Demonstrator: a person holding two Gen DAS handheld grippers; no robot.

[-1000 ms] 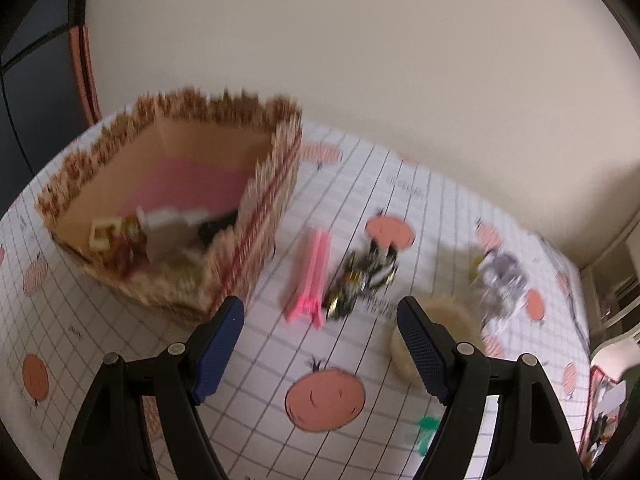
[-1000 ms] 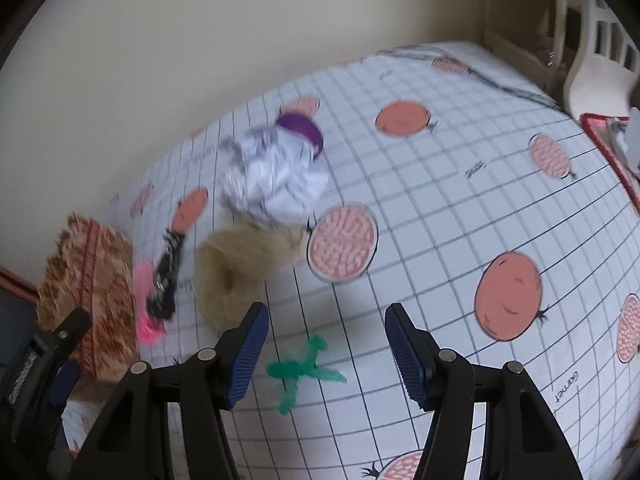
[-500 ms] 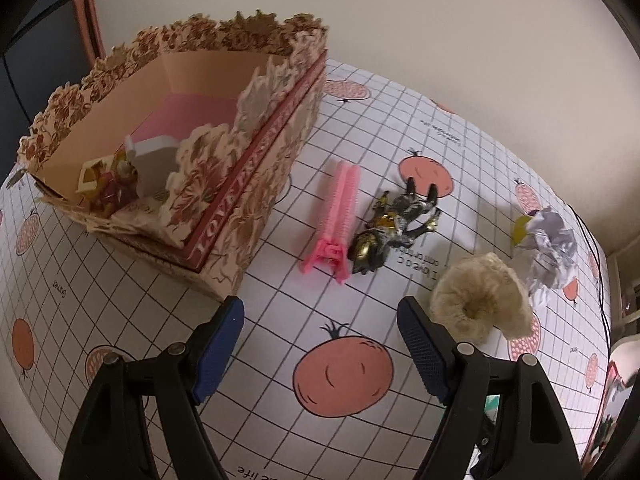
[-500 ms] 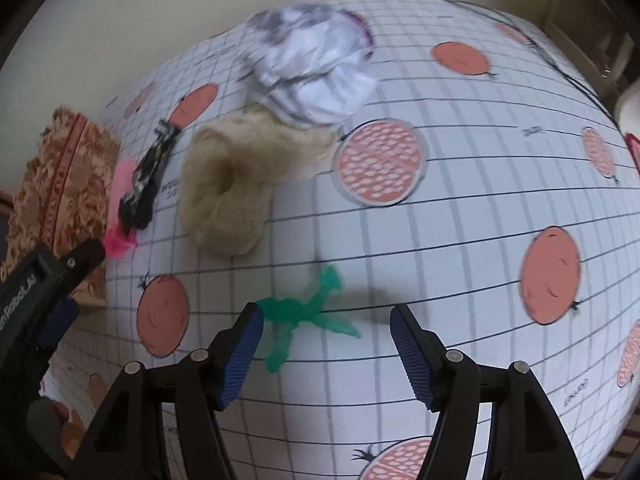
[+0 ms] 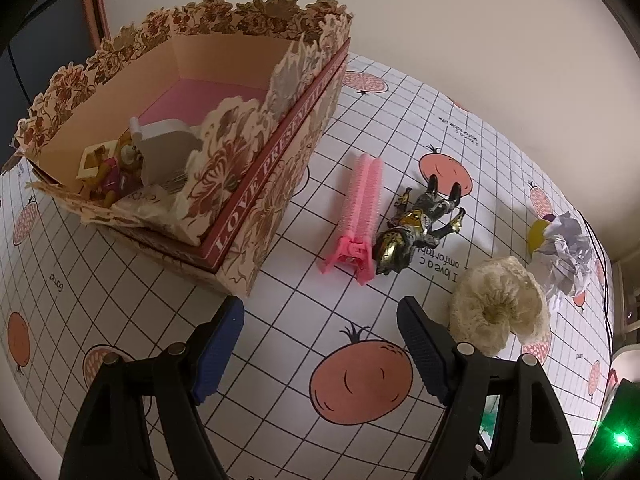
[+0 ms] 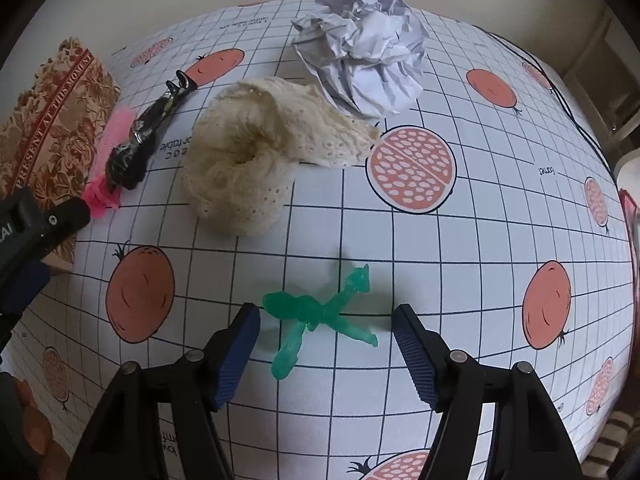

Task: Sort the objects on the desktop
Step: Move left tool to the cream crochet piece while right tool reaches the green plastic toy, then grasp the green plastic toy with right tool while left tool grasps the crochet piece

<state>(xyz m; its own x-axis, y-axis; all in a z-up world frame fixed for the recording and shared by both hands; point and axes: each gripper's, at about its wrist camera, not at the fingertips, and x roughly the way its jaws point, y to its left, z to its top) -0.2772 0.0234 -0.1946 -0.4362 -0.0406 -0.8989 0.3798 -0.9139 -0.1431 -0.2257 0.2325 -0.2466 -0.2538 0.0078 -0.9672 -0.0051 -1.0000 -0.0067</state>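
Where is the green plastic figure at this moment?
In the right wrist view the green figure lies flat on the tablecloth, between the open fingers of the right gripper, below the cream scrunchie.

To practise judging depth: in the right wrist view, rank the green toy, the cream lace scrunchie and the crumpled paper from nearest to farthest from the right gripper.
1. Green toy, lying between the right gripper fingers.
2. Cream lace scrunchie, beyond it, to the left.
3. Crumpled paper, farthest, at the top.

Both grippers (image 5: 320,344) (image 6: 325,340) downward, agape.
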